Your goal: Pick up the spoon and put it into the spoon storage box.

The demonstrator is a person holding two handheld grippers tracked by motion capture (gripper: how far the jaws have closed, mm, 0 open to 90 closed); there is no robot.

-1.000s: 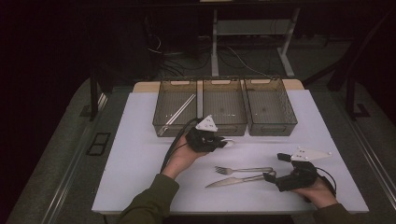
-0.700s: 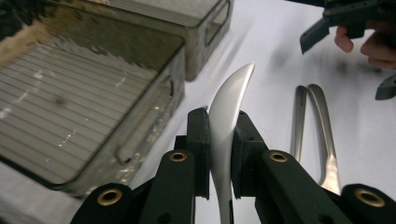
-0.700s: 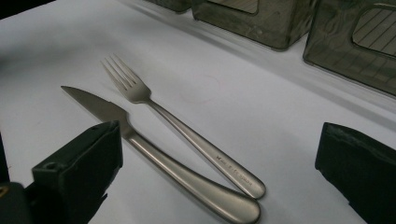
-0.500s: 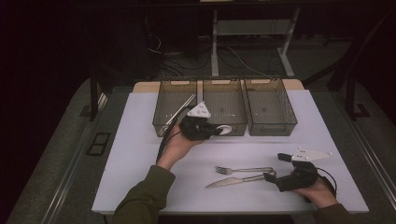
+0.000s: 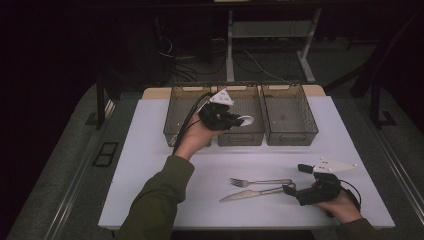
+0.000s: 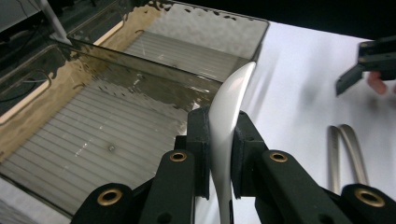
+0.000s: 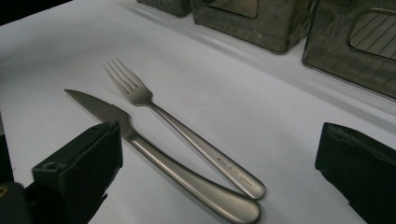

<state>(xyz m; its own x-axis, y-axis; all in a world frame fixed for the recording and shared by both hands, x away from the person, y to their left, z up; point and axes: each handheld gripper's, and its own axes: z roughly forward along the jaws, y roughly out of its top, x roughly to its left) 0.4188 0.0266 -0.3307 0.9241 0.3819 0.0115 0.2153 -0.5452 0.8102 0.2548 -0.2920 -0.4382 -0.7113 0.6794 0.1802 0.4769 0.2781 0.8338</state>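
Left gripper (image 5: 235, 120), clamped on the spoon (image 6: 227, 122), has risen from the table to the middle bin (image 5: 243, 134), ready for drop-off; right gripper (image 5: 294, 189) jaws apart.

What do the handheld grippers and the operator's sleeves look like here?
Both are matte black two-jaw tools. The left gripper has flat black pads and brass-coloured pivot rivets. Each carries a pale grey three-cornered plate: the left gripper's plate and the right gripper's plate, which shows small dark dots. Black cable trails from the left one. The sleeve is olive green.
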